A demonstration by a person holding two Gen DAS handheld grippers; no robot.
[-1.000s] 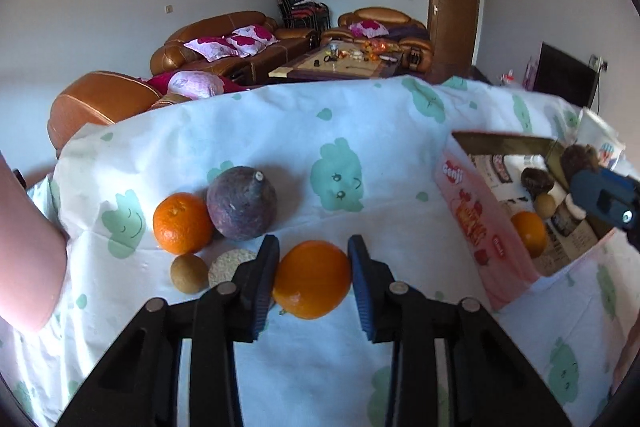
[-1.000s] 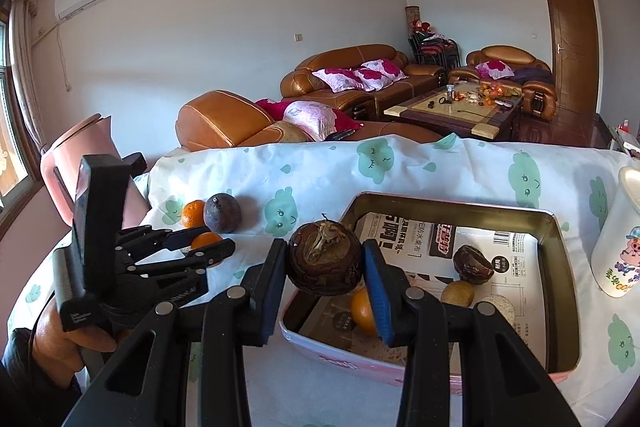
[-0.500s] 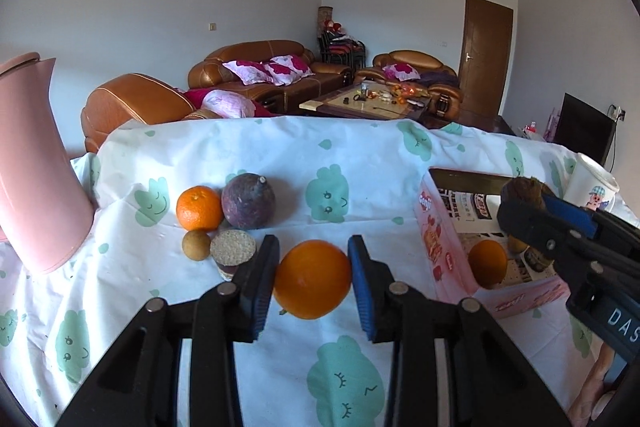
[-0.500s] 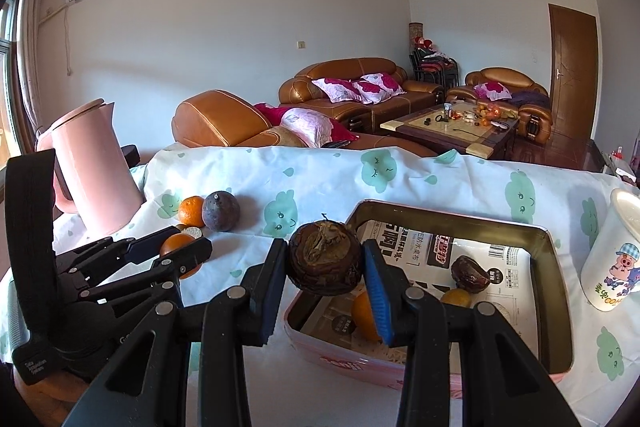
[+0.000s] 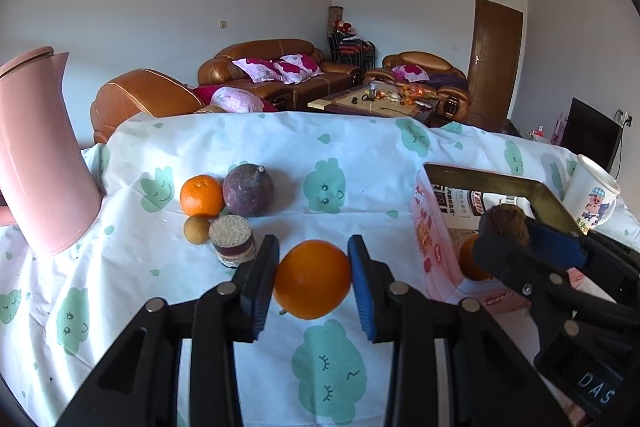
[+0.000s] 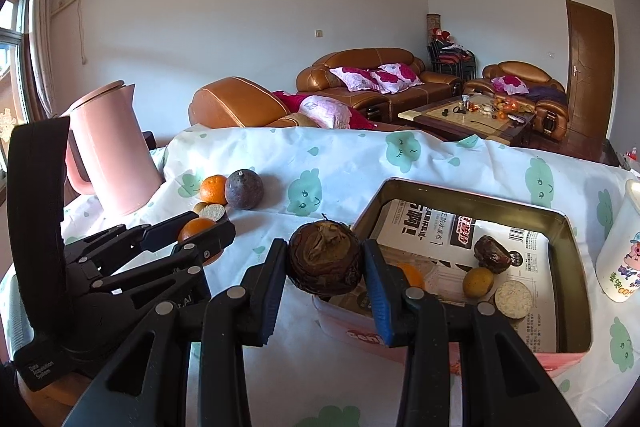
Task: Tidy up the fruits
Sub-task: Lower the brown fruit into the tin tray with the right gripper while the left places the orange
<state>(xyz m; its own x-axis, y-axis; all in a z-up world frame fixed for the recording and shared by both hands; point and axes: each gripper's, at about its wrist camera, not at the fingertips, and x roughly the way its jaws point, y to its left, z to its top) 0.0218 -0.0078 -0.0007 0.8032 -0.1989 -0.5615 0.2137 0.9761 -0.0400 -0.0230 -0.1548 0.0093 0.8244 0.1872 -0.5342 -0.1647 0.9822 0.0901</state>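
We've got a wrinkled brown fruit (image 6: pixel 325 258) clamped in the right gripper (image 6: pixel 325 263), lower centre of the right wrist view, hanging at the near-left corner of the tin (image 6: pixel 570 227). To do this well, we carry it on over the rim, come down onto bare newspaper lining, then let go low so it doesn't roll into the fruits already inside at right. It looks dry and shrivelled with a papery top, so likely fragile: light squeeze only.

The left gripper (image 5: pixel 313 281) grips an orange (image 5: pixel 313 279), smooth and glossy, bottom centre of the left wrist view, above the tablecloth (image 5: pixel 280 143). We hold it back until the right side clears the tin.

Mid-left, four more pieces wait beside the pink kettle (image 5: pixel 40 155).
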